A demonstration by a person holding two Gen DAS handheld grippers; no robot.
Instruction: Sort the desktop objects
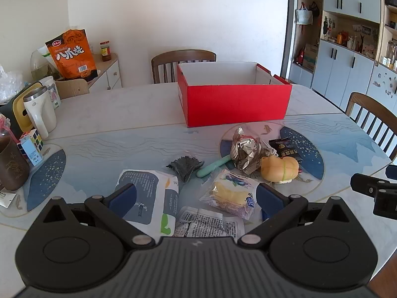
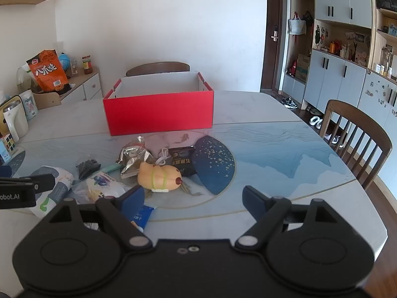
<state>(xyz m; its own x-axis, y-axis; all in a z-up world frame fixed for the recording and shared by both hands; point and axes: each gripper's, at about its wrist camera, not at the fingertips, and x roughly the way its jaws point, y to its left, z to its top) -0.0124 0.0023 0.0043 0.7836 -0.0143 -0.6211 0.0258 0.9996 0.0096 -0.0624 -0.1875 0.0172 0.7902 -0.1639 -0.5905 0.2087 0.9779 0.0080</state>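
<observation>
An open red box (image 1: 235, 101) (image 2: 158, 114) stands on the table beyond a pile of small items. The pile holds a tissue pack (image 1: 146, 198) (image 2: 54, 186), a wrapped yellow cake (image 1: 230, 193) (image 2: 99, 186), a crumpled foil bag (image 1: 245, 154) (image 2: 134, 157), an orange squishy toy (image 1: 279, 168) (image 2: 158, 175), a black snack packet (image 1: 285, 149) (image 2: 182, 161), a black hair clip (image 1: 184, 167) (image 2: 86, 166) and a mint green stick (image 1: 213, 166). My left gripper (image 1: 196, 198) is open, low over the tissue pack and cake. My right gripper (image 2: 193, 198) is open, empty, just before the toy.
Mugs (image 1: 39, 114), a puzzle cube (image 1: 31, 146) and a brown cup (image 1: 12, 166) stand at the table's left edge. An orange snack bag (image 1: 72, 54) sits on a side cabinet. Wooden chairs stand behind the box (image 1: 183, 59) and at the right (image 2: 357, 136).
</observation>
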